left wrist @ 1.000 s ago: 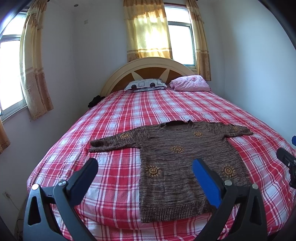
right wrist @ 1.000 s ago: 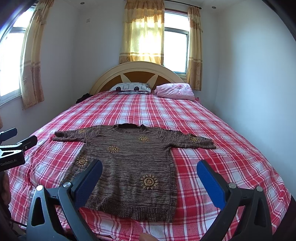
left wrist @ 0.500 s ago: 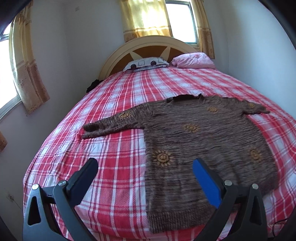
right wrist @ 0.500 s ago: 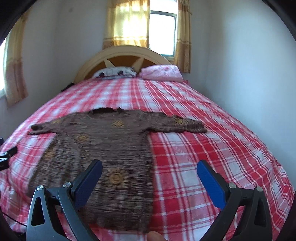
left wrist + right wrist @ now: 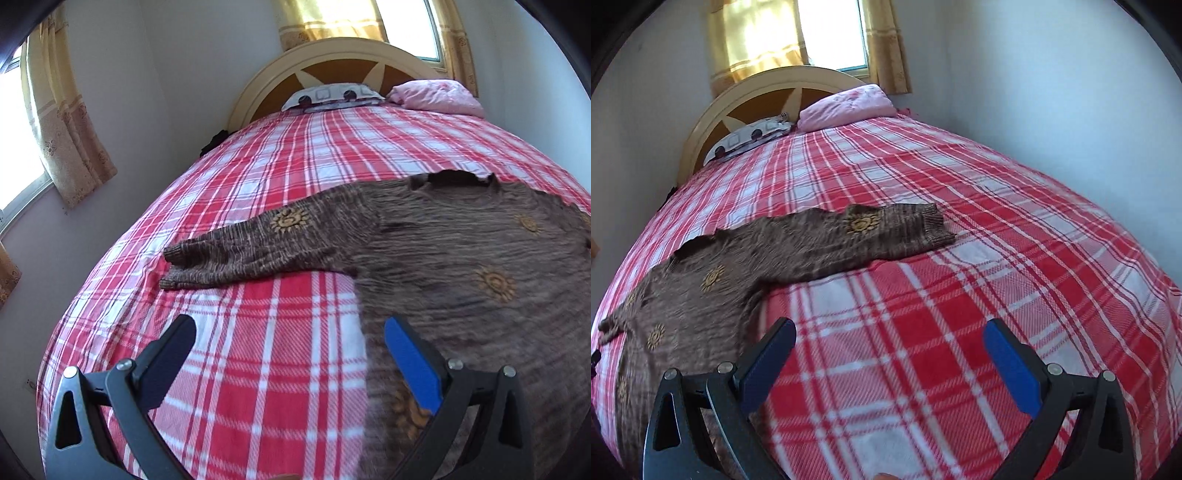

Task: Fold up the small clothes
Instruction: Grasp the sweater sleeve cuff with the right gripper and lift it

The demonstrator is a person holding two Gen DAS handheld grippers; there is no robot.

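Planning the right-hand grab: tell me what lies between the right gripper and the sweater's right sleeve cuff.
In the right wrist view, only bare red plaid bedspread lies between the open right gripper and the sleeve cuff of the brown sweater; nothing else.

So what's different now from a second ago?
Both tongs moved forward and down toward the bed and spread apart: the left tongs now aim near the sweater's left sleeve, the right tongs near its right sleeve. Neither has grabbed anything; both are open. The sweater lies flat as before, and the pillows haven't moved.
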